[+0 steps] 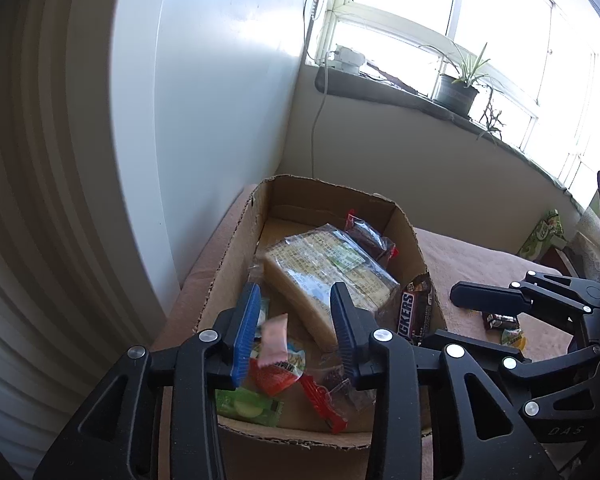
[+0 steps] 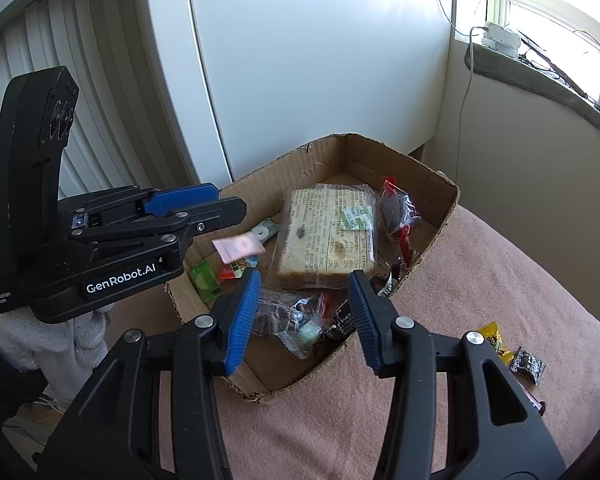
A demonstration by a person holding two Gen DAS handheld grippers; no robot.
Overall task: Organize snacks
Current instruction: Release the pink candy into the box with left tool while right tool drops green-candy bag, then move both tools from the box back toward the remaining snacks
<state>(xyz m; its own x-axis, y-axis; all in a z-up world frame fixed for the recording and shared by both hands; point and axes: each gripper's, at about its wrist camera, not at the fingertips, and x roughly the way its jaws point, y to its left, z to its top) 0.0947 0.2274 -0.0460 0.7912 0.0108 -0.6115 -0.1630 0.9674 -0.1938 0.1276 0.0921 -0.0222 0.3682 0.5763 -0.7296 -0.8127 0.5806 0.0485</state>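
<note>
Both tools released: left tool [image 1: 296, 330] w/ pink sachet [image 1: 275, 340] loose between pads, right tool [image 2: 304, 320] over cardboard box [image 2: 440, 184] near rim.

The left wrist camera looks down over its own fingers into the cardboard box [image 1: 236, 240], close up, facing the window [image 1: 460, 20]. The right wrist camera looks down from the box's other side. Both views share the box and the bread pack [image 1: 324, 268].
</note>
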